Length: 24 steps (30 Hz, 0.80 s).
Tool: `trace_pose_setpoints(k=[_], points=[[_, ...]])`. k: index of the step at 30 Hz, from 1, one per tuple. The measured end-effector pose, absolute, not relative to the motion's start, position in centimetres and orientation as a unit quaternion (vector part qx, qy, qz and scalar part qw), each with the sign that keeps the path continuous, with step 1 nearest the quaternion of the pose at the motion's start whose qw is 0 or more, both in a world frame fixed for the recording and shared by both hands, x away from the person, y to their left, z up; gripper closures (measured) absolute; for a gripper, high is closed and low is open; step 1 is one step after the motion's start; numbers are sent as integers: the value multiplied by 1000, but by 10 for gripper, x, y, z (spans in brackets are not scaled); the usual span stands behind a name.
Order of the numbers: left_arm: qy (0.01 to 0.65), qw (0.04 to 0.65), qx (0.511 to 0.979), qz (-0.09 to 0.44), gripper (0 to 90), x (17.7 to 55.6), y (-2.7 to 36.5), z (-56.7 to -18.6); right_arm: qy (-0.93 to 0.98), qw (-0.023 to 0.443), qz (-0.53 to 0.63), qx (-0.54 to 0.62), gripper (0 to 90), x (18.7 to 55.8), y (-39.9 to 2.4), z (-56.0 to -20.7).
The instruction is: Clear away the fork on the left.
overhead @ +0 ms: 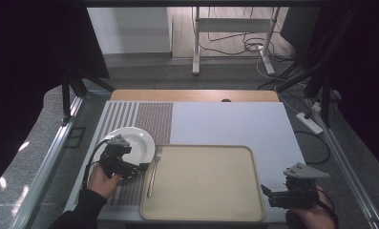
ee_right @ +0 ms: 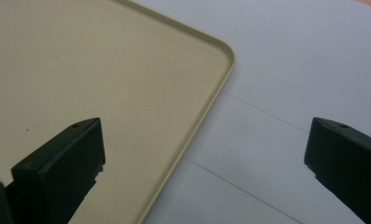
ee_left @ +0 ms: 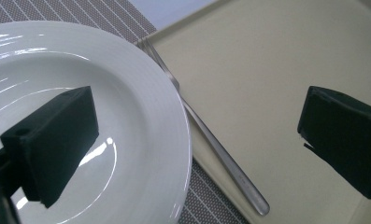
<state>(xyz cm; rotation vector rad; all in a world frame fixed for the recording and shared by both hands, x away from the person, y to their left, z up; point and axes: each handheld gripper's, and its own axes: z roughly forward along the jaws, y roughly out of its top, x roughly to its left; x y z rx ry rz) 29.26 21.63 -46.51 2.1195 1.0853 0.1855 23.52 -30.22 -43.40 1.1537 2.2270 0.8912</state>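
Holding our left hand-held gripper released, jaws wide, we straddle the round white ceramic plate's rim and the slim silver metal fork. That fork rests on the left rim of the beige rectangular plastic tray, long axis running away from us, tines far, just right of the left gripper. Our right hand-held gripper, also released, hovers at the tray's right edge over the counter, well apart. We judge the left nearer.
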Motion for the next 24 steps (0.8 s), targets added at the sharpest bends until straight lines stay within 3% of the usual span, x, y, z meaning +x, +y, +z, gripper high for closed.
trace_pose_setpoints(k=[24], points=[[441,380,810,62,0,268,239,-466,813,237,325,420,0,235,-302,-434]])
